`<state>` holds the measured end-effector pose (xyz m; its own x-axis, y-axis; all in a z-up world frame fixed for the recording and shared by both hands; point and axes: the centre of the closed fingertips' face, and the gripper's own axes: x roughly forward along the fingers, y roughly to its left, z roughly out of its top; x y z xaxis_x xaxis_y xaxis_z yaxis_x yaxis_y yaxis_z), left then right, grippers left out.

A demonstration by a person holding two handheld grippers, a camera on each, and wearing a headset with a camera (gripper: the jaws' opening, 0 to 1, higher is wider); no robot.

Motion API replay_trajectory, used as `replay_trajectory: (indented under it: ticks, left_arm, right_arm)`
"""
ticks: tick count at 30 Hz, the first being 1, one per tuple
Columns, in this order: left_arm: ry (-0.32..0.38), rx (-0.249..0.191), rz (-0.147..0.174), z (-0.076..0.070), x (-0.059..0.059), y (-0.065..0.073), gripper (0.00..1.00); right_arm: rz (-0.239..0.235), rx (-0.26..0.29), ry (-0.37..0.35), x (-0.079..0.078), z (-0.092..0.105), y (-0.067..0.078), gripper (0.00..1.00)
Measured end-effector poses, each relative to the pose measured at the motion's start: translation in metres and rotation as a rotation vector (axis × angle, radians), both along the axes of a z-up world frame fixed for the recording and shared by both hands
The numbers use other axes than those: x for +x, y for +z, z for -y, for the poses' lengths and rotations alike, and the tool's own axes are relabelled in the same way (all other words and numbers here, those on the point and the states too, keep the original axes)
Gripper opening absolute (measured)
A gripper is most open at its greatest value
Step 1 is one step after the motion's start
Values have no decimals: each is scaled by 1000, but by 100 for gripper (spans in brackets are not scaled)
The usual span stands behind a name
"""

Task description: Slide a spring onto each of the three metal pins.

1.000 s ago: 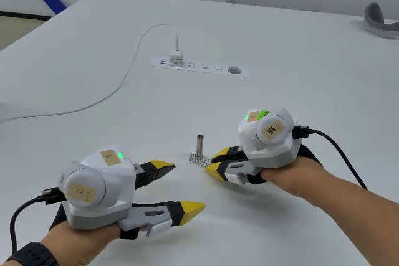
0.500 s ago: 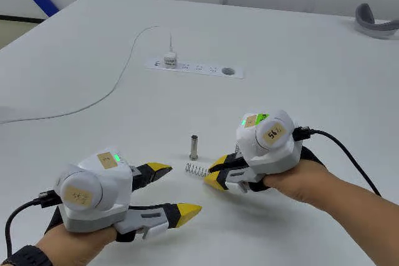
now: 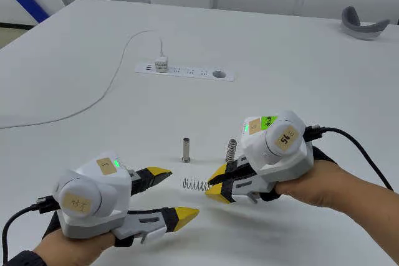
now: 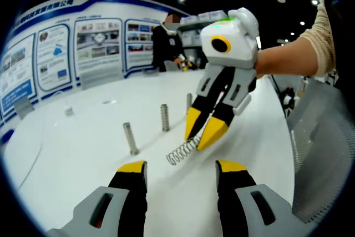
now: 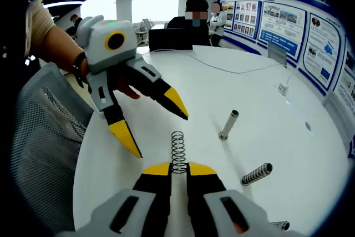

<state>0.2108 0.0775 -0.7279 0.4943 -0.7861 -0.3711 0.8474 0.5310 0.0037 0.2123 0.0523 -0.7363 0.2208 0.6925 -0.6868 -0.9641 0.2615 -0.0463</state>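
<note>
Here it is: the small steel coil spring (image 3: 194, 184) is clamped at one end between the closed yellow tips of the right gripper (image 3: 212, 189). It is held out level, low over the white desk (image 3: 299, 91); whether it touches cannot be told. The left gripper (image 3: 171, 195) is held just beside it, yellow tips spread wide, nothing between them. A bare metal pin (image 3: 186, 150) is seen upright just beyond the spring. A spring-sleeved pin (image 3: 231, 151) is seen upright right behind the right gripper. A third pin (image 4: 189, 102) is glimpsed further back, partly hidden. A white power strip (image 3: 184, 71) is seen far across the desk.
</note>
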Motion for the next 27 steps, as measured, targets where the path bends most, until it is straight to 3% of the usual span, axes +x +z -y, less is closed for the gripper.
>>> replay_trajectory:
  ticks: [9,27]
  left_arm:
    - [-52,12,14,7,-6,0,39]
    - [-118,35,39,13,-15,-3,16]
  right_arm:
    - [-8,-30,71,-15,0,1,11]
    - [-32,-40,121,-26,-2,5,11]
